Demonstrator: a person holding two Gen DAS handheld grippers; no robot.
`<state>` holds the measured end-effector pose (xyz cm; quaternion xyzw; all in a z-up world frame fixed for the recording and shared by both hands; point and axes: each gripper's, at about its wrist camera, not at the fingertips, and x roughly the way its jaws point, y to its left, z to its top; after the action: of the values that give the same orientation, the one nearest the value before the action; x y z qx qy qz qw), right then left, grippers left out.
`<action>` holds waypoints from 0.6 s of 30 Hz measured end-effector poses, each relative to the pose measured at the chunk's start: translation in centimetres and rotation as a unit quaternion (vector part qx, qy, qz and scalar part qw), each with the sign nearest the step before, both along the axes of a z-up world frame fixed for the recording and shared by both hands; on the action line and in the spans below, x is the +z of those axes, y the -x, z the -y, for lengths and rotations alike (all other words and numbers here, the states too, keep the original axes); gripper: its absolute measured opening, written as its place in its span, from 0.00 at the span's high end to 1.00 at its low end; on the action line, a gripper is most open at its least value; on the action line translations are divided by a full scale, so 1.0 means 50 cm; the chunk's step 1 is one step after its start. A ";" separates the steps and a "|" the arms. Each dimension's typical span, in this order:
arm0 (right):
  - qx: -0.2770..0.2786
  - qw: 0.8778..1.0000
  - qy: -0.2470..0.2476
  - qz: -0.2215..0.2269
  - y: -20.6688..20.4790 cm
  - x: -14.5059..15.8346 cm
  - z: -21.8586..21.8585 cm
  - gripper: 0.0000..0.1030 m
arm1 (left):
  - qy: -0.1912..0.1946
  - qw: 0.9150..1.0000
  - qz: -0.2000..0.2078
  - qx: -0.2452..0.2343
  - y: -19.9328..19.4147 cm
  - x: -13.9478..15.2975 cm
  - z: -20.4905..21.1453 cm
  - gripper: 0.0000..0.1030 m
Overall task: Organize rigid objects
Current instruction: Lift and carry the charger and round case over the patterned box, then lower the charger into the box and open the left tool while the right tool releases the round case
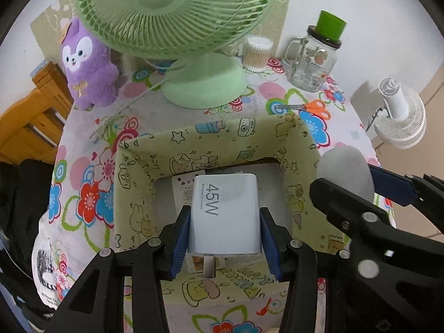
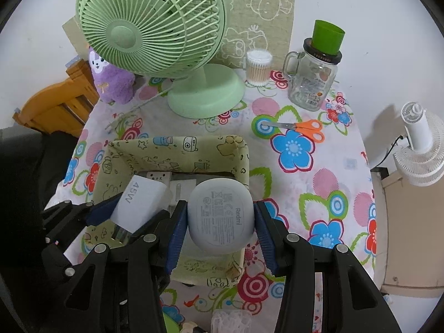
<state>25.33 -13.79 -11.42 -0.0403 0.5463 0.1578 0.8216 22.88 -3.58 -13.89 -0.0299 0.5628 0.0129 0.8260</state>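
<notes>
Both grippers sit nearest the lenses, each clamped on one item above the fabric box (image 1: 302, 155). Left gripper (image 1: 224, 231): blue pads pressed on the two side faces of the white charger (image 1: 224, 211), no gap visible. Right gripper (image 2: 220, 226): pads tight against the flanks of the grey earbud case (image 2: 220, 213), printed underside facing the camera.

Location: charger hangs over the middle of the box opening; in the right wrist view it sits left of the case, both inside the box outline. Case hangs over the right half of the box, just inside the right wall. White items already lie on the box floor; identity unclear.

Step in hand, as judged: delivery of both items into the box, not yet released. Neither item appears to rest on the floor.

Orientation: charger's long axis runs near-to-far in the left wrist view, with the metal prongs (image 1: 209, 267) at the near end and the "45W" face toward the camera. Case's long axis also runs roughly near-to-far; rounded end toward the far wall.

Next move calls for: lowering each item until supported, then spreading the jaws. Risk: the grippers are close together, so the two could bump.

Untouched on the flowered tablecloth (image 2: 319, 183): green fan (image 2: 155, 27), scissors (image 2: 302, 127), glass jar (image 2: 313, 83).
</notes>
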 end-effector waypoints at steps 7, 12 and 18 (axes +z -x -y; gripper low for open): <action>0.016 1.000 0.006 -0.001 -0.004 -0.009 -0.005 0.50 | 0.012 1.000 -0.017 0.021 -0.004 -0.033 -0.006 0.53; 0.021 1.000 0.012 -0.006 -0.010 -0.022 -0.008 0.50 | 0.020 0.999 -0.028 0.027 -0.005 -0.052 -0.007 0.52; 0.023 1.000 0.017 -0.007 -0.015 -0.029 -0.008 0.50 | 0.032 0.998 -0.035 0.032 -0.003 -0.068 -0.006 0.44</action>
<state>26.09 -13.38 -12.88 -0.0655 0.5536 0.1682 0.8130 23.04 -3.26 -17.27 -0.0735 0.5902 0.0225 0.8036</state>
